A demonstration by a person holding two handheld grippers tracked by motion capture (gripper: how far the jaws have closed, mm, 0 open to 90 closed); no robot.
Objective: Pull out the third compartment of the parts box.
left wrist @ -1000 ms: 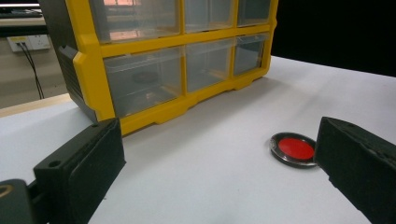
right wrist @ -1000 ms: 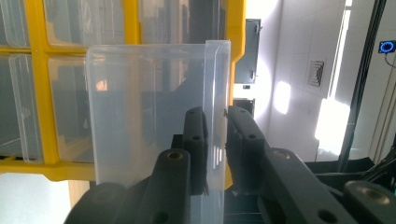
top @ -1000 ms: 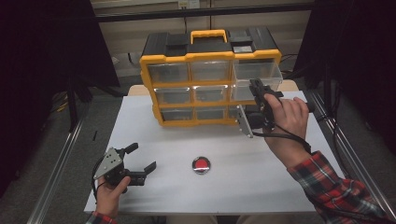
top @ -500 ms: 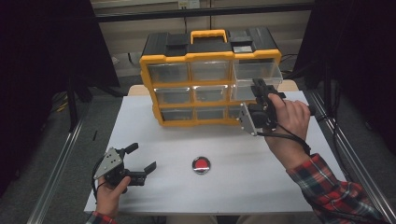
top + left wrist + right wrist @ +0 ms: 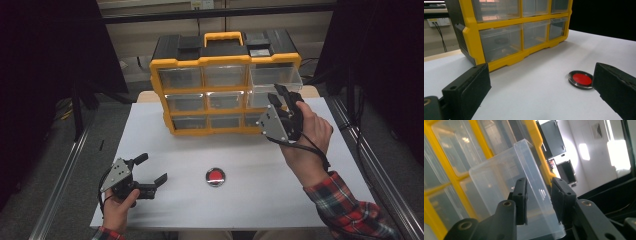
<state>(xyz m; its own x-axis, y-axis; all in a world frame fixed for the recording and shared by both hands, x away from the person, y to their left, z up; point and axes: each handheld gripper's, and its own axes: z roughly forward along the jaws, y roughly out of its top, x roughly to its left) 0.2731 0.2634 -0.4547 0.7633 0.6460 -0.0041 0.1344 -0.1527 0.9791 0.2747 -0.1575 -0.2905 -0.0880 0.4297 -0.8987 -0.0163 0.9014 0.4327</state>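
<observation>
The right gripper (image 5: 280,100) has just been easing its jaws apart around the half-pulled top-right drawer (image 5: 276,78) of the yellow organizer (image 5: 200,92), pads barely clear, so a careless withdrawal could snag and tip it out.

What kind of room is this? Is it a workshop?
Probably a lab or test room, not a home: a white table in a metal frame, dark curtains around it, and a yellow drawer cabinet for small parts.

Left tongs (image 5: 151,170) wide apart, low; right tongs (image 5: 283,96) raised, jaws just parting.
</observation>
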